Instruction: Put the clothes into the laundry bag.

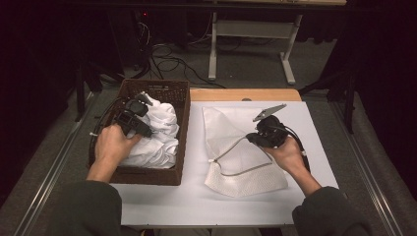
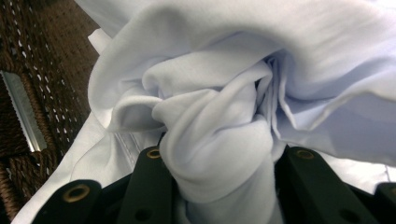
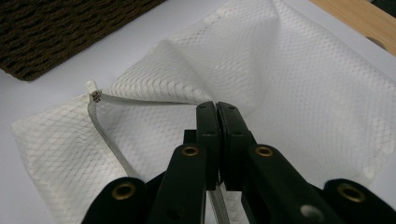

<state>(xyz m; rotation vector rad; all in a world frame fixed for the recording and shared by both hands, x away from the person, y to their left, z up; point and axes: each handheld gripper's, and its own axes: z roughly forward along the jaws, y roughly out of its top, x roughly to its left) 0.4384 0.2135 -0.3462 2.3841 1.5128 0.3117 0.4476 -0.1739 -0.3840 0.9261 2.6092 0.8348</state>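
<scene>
Left gripper (image 1: 132,118) sits over the wicker basket (image 1: 183,123) at the left of the table, jaws part-closed and pinching a bunched fold of the white cloth (image 2: 219,135); the rest of that cloth lies heaped in the basket; right gripper (image 3: 217,112) is at the right, jaws pressed almost together on the zipper edge of the white mesh bag (image 1: 231,147), lifting that edge off the white mat (image 1: 196,201); the bag lies flat just right of the basket, its zipper open along the near-left side.
</scene>
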